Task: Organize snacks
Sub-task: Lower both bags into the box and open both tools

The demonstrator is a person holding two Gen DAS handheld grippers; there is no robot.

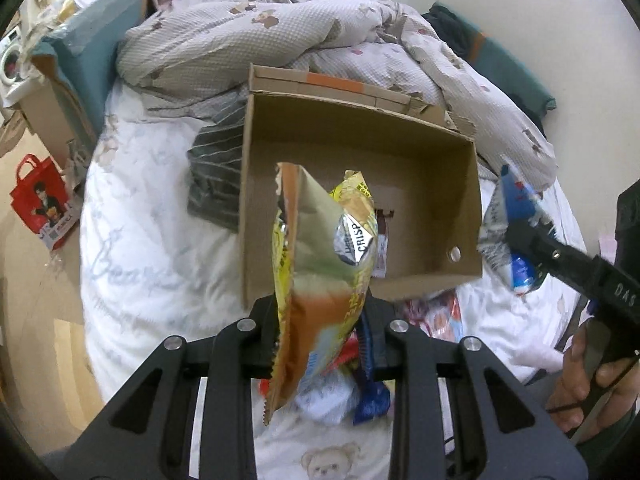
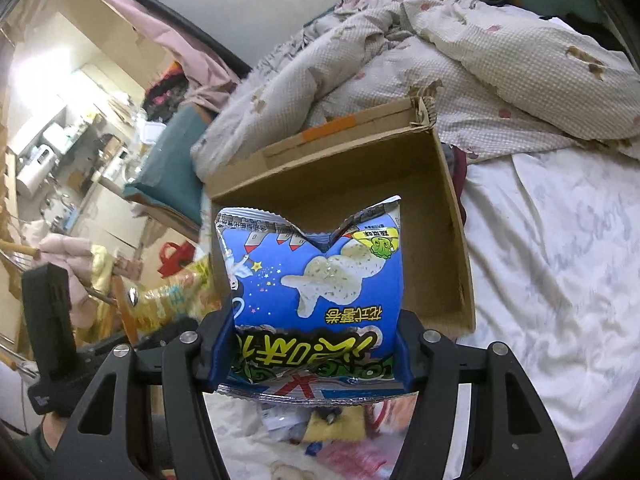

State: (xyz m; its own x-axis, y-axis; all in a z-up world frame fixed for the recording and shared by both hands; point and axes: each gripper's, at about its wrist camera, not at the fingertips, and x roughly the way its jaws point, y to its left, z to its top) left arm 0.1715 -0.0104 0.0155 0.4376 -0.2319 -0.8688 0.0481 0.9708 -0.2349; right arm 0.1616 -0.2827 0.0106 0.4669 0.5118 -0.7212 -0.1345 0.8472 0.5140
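- At 9 o'clock in your left wrist view, a red bag (image 1: 42,200) stands on the floor beside the bed (image 1: 132,248).
- Your left gripper (image 1: 322,320) sits at 6 o'clock in that view, its jaws closed most of the way onto the lower part of the yellow snack bag (image 1: 320,264). The bag stands up edge-on between them, with its torn top toward 12 o'clock.
- Directly behind that bag, toward 12 o'clock, the cardboard box (image 1: 360,128) rests on the bed with its open side facing you. At least one small packet lies on its floor; it is mostly hidden by the bag you hold.
- Under your left gripper, between 5 and 6 o'clock, loose snack packets (image 1: 370,396) lie in a heap on the sheet.
- At 3 o'clock in the left wrist view, your right gripper (image 1: 520,232) comes in from the edge, holding the blue snack bag (image 1: 516,196) just beside the box's right wall.
- In the right wrist view, your right gripper (image 2: 316,344) has its jaws pressed against both side edges of the blue snack bag (image 2: 316,280), about half open. The bag faces you flat, print upside down.
- The cardboard box (image 2: 448,216) lies behind it, from 12 to 2 o'clock, with the crumpled quilt (image 2: 440,52) piled past it.
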